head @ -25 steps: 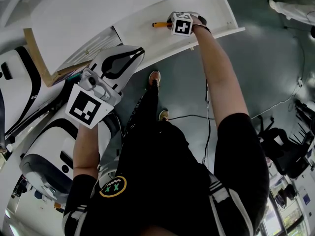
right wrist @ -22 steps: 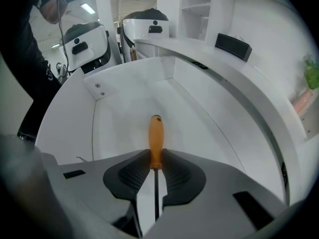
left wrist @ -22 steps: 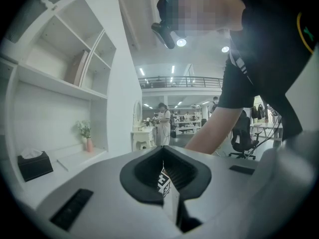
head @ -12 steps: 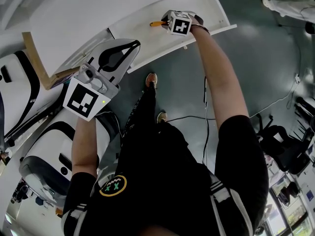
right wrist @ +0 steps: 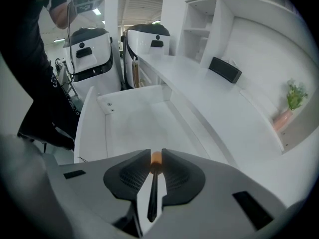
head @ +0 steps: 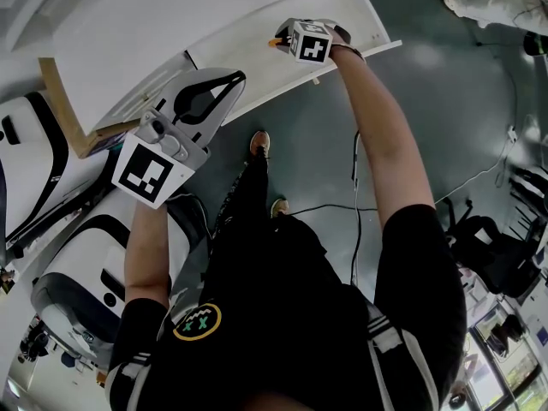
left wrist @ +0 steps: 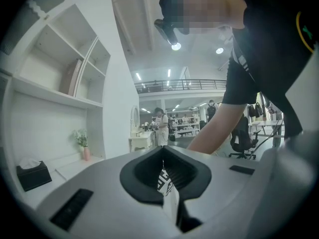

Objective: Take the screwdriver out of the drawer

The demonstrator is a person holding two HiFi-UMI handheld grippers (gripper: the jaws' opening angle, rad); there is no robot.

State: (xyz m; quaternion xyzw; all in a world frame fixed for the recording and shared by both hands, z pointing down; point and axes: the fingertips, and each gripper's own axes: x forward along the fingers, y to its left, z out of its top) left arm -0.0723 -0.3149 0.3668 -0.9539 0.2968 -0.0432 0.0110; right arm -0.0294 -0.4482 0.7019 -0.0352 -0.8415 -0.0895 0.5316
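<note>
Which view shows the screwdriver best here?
The right gripper view: the screwdriver sits pinched between the right gripper's jaws, its orange end and dark shaft visible. The head view shows only an orange tip beside that gripper. The left gripper view misses it.

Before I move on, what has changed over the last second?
The right gripper, shut on the screwdriver, has lifted it up from the floor of the drawer. In the head view, less of its orange handle now shows beside the gripper. The left gripper has drifted slightly upward. Unchanged: the grip on the screwdriver, the left jaws shut, the drawer open.
</note>
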